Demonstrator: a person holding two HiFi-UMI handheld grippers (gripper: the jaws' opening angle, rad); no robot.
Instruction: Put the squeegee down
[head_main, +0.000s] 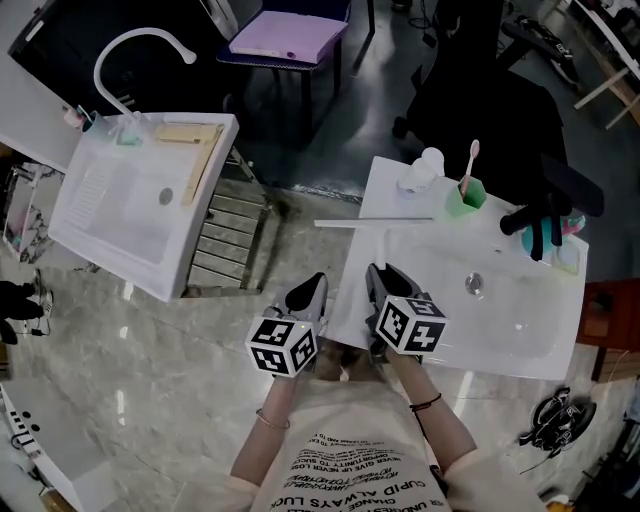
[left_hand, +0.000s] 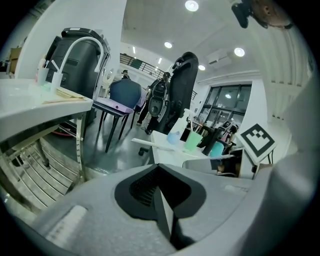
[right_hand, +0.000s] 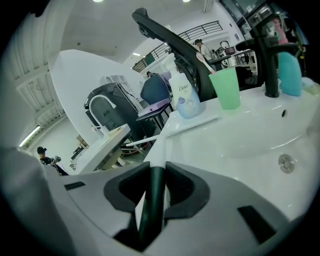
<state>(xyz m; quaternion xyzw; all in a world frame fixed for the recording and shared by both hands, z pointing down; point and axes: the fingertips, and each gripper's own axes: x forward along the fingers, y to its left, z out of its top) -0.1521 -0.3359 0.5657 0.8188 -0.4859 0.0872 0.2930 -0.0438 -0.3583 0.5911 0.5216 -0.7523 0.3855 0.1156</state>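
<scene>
The squeegee (head_main: 375, 221) has a long, thin white blade bar, a white neck and a dark green handle (right_hand: 150, 210). The handle is clamped between the jaws of the right gripper (right_hand: 152, 172). The blade bar lies crosswise and level over the far left part of the white sink counter (head_main: 520, 350), and its left end sticks out past the counter's edge. Whether the bar touches the counter cannot be told.

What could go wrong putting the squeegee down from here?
1. The squeegee blade overhangs the washbasin's left edge; if the right gripper releases it here, it might tip off.
2. The blade lies close to the Dove bottle and green cup; a forward slide could knock them over.
</scene>
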